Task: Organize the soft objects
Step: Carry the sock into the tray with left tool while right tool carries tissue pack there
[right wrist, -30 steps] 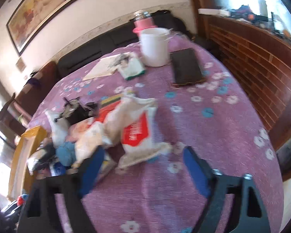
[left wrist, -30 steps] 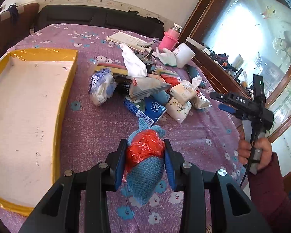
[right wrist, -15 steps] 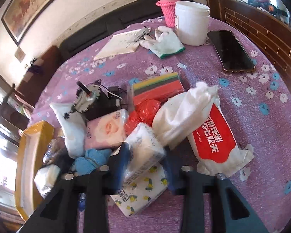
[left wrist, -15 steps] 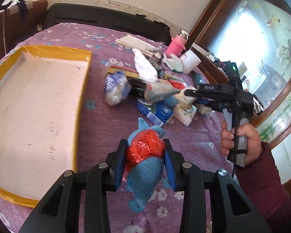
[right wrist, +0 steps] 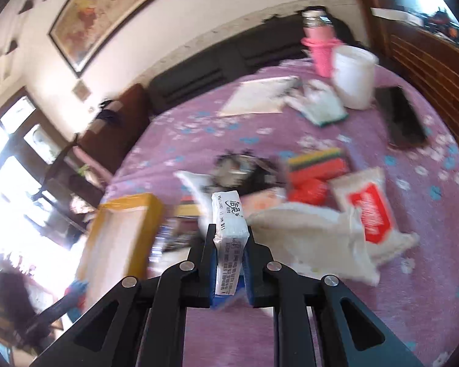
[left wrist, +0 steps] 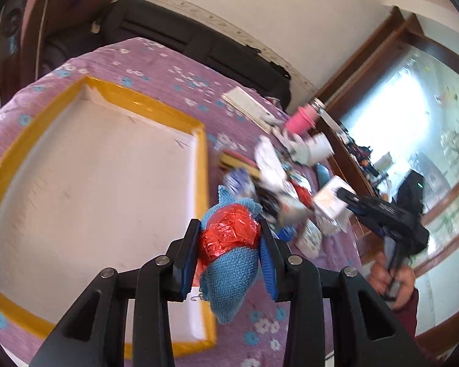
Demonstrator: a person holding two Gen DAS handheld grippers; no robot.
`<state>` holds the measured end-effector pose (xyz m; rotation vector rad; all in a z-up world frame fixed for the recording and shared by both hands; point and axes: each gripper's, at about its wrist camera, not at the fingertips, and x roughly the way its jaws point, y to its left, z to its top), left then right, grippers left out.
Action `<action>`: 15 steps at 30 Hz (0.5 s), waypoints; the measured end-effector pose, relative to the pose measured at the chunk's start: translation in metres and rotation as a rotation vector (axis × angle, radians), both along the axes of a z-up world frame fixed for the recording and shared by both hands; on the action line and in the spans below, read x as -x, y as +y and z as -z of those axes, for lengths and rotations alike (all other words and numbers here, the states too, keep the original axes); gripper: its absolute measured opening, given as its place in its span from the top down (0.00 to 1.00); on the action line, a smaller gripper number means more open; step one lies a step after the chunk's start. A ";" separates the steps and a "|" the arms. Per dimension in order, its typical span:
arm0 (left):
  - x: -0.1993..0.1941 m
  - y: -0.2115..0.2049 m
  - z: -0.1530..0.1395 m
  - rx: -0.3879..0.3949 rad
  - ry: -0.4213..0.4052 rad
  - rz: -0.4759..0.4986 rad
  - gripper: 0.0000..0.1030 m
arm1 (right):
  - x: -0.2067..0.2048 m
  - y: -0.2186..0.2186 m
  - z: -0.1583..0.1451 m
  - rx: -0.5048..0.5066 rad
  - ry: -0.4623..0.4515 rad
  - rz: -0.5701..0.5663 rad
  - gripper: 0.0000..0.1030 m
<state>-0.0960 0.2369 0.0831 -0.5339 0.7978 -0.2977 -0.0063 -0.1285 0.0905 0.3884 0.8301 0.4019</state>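
The left gripper point(left wrist: 229, 241) pinches a blue cloth point(left wrist: 229, 278) with red plastic by the yellow-rimmed tray point(left wrist: 203, 165); the right gripper point(right wrist: 229, 238) clamps a tissue pack point(right wrist: 229, 232).

Open tray on my left, clutter on my right

The tray point(left wrist: 85, 189) lies bare inside, only its yellow rim in my way; the heap of packets point(left wrist: 290, 202), cup point(right wrist: 353, 76) and phone point(right wrist: 402, 119) crowd the counter point(left wrist: 156, 70) beyond.

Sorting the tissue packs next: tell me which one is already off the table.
The small white tissue pack clamped upright in the right gripper. The big red-labelled pack lies flat on the purple cloth.
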 end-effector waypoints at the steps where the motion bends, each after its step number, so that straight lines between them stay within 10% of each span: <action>1: -0.008 0.008 -0.001 -0.002 0.005 -0.012 0.66 | -0.003 0.010 -0.001 -0.013 0.004 -0.028 0.85; 15: -0.122 0.059 0.042 0.029 0.158 -0.098 0.66 | -0.070 0.156 0.027 -0.066 0.116 -0.259 0.85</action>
